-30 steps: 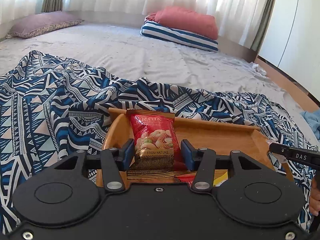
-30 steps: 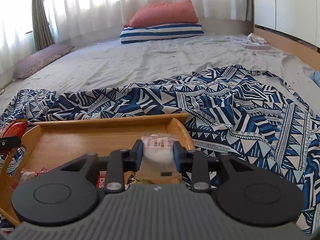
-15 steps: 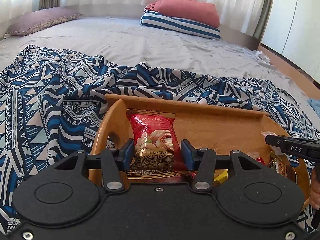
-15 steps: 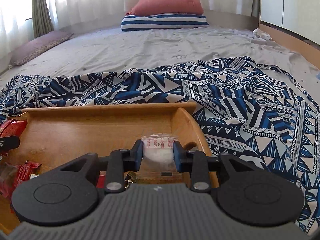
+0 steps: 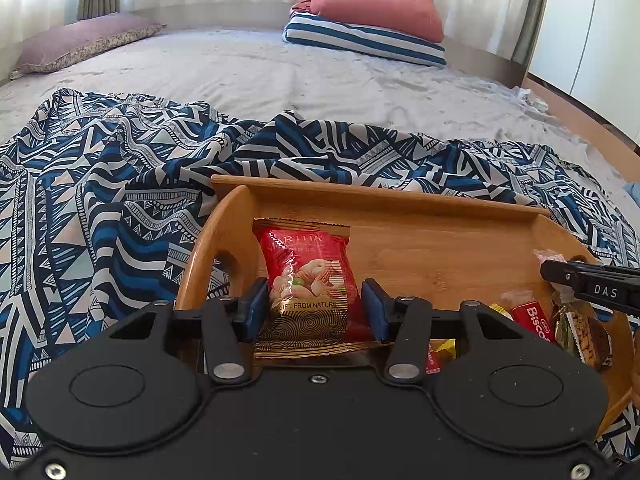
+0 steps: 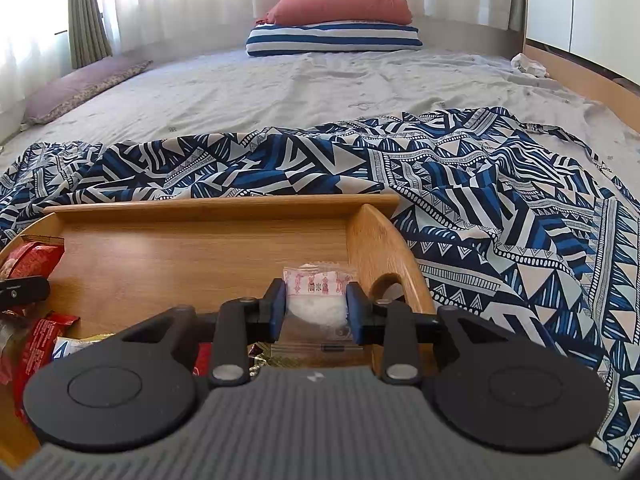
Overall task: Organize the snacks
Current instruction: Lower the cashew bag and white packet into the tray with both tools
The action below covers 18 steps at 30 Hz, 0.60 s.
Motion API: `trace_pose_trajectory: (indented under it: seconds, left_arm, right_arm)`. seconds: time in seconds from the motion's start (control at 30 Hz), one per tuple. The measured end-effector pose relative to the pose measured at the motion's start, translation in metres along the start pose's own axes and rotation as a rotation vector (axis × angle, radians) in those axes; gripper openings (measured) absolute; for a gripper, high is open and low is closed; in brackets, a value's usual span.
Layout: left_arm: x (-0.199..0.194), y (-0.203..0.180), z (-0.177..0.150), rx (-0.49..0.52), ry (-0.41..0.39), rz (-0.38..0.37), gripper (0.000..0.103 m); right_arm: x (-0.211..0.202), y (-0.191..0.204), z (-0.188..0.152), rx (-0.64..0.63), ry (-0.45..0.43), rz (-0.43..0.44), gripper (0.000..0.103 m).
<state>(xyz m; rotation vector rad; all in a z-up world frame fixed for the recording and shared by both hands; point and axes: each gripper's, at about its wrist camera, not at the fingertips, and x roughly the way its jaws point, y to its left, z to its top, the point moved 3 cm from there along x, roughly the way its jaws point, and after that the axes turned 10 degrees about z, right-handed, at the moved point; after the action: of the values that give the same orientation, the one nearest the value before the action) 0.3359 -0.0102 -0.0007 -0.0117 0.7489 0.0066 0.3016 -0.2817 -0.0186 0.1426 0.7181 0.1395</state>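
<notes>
Bed: wide mattress under a pale grey sheet, far edge lost in glare from white curtains.
Cloth: crumpled blue, black and white geometric-print fabric, spread beneath the tray; its near edge is cut off by the gripper bodies.
Pillows: coral-red cushion stacked on a blue-and-white striped pillow; a mauve patterned pillow lies well apart at the left.
Tray: oblong bamboo tray with arched cut-out handles, resting on the cloth; its near rim is hidden.
Left gripper: blue pads pinch a red foil nut packet held over the tray's left end. Legible: "RTHA", "GIFT FROM NATURE"; first letters creased away.
Right gripper: pads pinch a small clear sachet of white grains with a red-printed header, over the tray's right end; print too small to read. Its black finger reads "DAS" in the left view.
Loose snacks: red "Bisco…" wrapper, name cut off, beside a nut bar; others half hidden.
</notes>
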Motion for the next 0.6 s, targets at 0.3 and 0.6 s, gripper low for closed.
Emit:
trace_pose_trajectory:
  seconds: [0.3, 0.6]
  left_arm:
    - [0.001, -0.0018, -0.0011, 0.017, -0.001, 0.018, 0.048]
    - [0.0021, -0.0043, -0.0023, 0.038, -0.004, 0.035, 0.048]
  right_arm:
    - [-0.0001, -0.001, -0.0015, 0.011, -0.004, 0.013, 0.037]
    - [-0.0002, -0.0008, -0.0025, 0.005, -0.005, 0.013, 0.038]
